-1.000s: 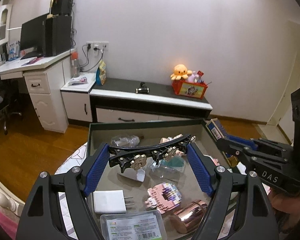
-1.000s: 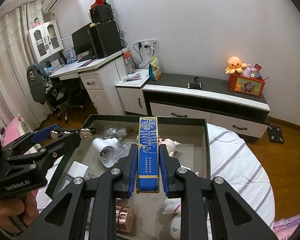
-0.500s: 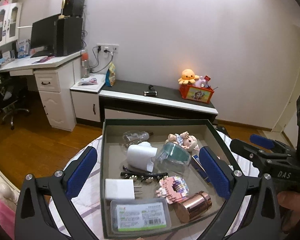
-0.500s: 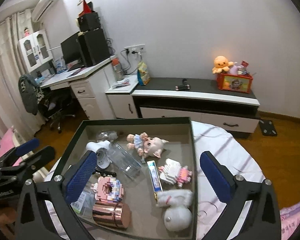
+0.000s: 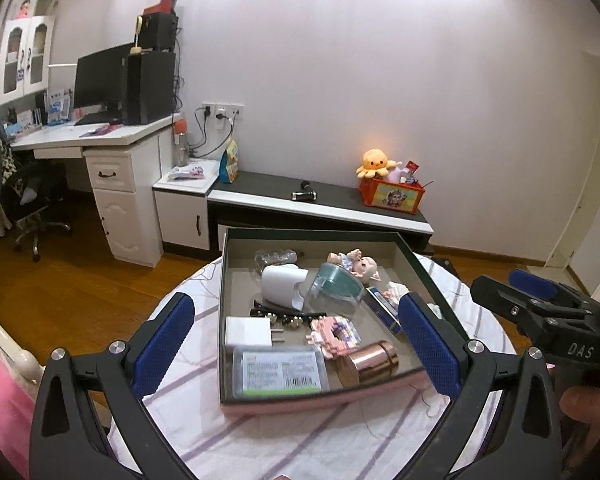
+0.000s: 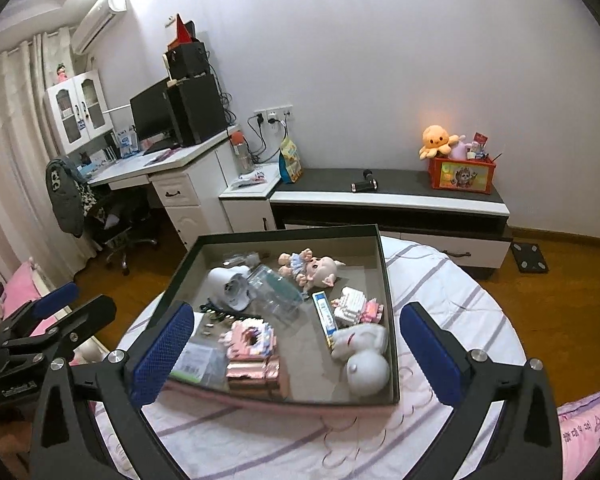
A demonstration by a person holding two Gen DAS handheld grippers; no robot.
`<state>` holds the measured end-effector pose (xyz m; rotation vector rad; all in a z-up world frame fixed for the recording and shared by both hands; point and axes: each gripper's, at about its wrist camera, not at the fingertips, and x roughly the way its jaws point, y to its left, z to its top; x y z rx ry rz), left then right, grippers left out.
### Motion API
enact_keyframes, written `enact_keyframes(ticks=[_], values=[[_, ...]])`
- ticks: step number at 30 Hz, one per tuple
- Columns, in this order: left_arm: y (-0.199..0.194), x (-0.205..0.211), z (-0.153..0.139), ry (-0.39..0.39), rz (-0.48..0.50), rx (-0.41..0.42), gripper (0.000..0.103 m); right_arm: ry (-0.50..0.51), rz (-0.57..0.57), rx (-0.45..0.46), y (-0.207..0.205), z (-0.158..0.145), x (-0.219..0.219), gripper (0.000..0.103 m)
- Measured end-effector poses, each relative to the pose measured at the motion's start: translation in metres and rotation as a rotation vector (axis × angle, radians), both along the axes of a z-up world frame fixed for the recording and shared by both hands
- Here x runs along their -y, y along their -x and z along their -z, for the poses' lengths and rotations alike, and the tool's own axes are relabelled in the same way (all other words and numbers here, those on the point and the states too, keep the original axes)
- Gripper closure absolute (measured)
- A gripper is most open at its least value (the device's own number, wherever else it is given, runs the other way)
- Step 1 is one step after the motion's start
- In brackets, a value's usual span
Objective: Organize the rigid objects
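Observation:
A dark open box [image 5: 225, 280] [image 6: 388, 280] sits on a round striped table and holds several items: a black hair clip [image 5: 288, 316], a blue toothpaste box [image 6: 325, 314] [image 5: 384, 307], a doll [image 6: 314, 266], a white cup [image 5: 280, 285], a pink block toy [image 5: 334, 332], a copper cylinder [image 5: 370, 362], a white charger [image 5: 249, 331] and a labelled case [image 5: 280, 369]. My left gripper [image 5: 298, 344] is open and empty, held back above the box's near side. My right gripper [image 6: 298, 344] is open and empty over the box.
The round table [image 6: 452, 300] has a white cloth with purple stripes. A white figure [image 6: 366, 356] lies in the box's near right corner. Beyond stand a low cabinet [image 5: 320, 210], a desk [image 5: 100, 140] with a monitor, and an office chair [image 6: 116, 216].
The left gripper let go of the black hair clip and the right let go of the blue toothpaste box; both now lie in the box. Both grippers opened and drew back.

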<state>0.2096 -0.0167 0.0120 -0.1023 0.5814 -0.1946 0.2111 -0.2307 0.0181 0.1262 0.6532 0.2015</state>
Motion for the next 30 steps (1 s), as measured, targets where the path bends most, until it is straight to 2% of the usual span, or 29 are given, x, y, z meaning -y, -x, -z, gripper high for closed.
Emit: enact_keyframes(ticks=[11, 23, 30], values=[[0.067, -0.003, -0.008, 0.006, -0.024, 0.032, 0.000, 0.016, 0.008, 0.052, 0.076, -0.014, -0.008, 0.000], [0.154, -0.003, -0.003, 0.013, -0.062, 0.048, 0.000, 0.030, 0.072, 0.109, 0.170, -0.007, 0.000, 0.000], [0.198, 0.010, -0.009, -0.035, -0.045, 0.080, 0.000, 0.022, 0.120, 0.153, 0.213, -0.011, 0.010, 0.000]])
